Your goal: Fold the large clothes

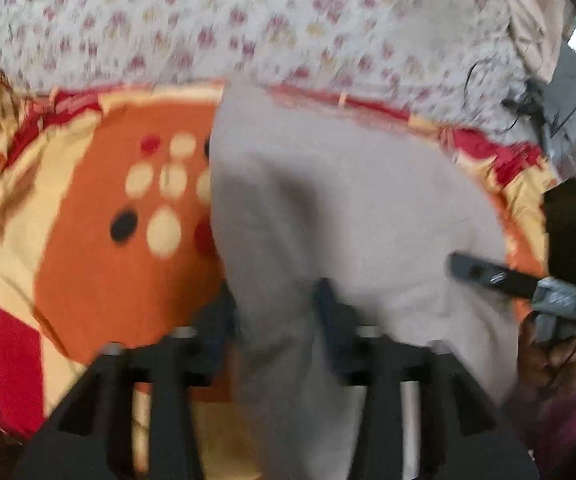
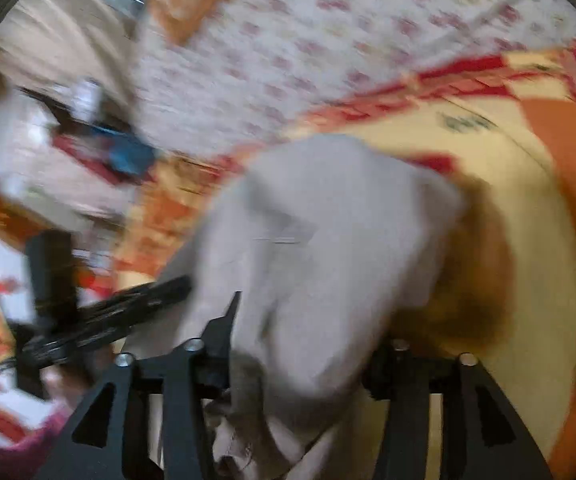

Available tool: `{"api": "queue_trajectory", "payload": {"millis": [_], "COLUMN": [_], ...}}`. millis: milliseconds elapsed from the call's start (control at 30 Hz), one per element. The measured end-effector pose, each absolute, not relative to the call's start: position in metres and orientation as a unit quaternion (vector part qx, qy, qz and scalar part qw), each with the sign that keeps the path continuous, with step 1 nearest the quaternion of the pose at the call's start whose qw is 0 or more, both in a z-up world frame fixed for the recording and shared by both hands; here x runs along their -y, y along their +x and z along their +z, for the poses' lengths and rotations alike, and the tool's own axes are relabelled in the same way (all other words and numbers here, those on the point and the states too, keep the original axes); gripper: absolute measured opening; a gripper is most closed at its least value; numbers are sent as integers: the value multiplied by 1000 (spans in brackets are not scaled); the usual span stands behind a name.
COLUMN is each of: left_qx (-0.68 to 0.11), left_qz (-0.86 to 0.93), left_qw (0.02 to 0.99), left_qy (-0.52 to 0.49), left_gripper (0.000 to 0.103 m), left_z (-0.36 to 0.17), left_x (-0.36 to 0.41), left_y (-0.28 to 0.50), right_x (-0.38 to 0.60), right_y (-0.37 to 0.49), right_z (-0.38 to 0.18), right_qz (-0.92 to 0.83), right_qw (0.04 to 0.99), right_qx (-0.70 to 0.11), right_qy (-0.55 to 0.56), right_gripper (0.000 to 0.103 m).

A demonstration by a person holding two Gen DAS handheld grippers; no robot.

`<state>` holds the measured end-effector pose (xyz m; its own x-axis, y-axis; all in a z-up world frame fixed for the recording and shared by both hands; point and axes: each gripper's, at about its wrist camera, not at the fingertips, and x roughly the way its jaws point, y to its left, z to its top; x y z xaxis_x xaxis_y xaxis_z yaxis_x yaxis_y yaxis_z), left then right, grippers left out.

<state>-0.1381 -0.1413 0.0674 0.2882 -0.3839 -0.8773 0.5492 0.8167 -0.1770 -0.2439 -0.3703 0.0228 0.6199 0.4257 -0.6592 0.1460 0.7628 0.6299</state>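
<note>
A large light grey garment [image 1: 348, 208] lies over an orange, red and cream patterned blanket [image 1: 100, 248]. My left gripper [image 1: 276, 304] has grey cloth between its two dark fingers; the view is blurred, and the fingers stand apart with fabric bunched between them. The right gripper [image 1: 484, 274] shows at the right of that view, on the garment's edge. In the right wrist view the grey garment [image 2: 328, 232] bunches between my right gripper's [image 2: 304, 336] fingers, lifted off the blanket [image 2: 536, 240]. The left gripper [image 2: 128, 312] shows at the left.
A white bedsheet with small pink flowers [image 1: 248, 24] covers the bed beyond the blanket. Dark cables and a grey device [image 1: 568, 100] sit at the far right. Cluttered items, one blue [image 2: 128, 152], lie at the bed's side.
</note>
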Motion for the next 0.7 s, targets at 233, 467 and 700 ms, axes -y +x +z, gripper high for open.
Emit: {"api": "queue_trajectory", "payload": {"millis": [233, 467, 700], "left_qx": [-483, -454, -446], "left_qz": [-244, -229, -222], "left_qw": [835, 853, 862], "left_qy": [99, 115, 98], "left_gripper": [71, 72, 78], "left_z": [75, 65, 62], "left_x": [128, 133, 130], "left_y": [-158, -173, -175], "right_x": [359, 293, 304], "right_y": [-292, -272, -256], "right_z": [88, 98, 37], "right_qz": [12, 24, -16], "right_qw": [889, 908, 885], "right_qx": [-398, -402, -448], "right_qy": [225, 113, 125], "right_gripper": [67, 52, 53]}}
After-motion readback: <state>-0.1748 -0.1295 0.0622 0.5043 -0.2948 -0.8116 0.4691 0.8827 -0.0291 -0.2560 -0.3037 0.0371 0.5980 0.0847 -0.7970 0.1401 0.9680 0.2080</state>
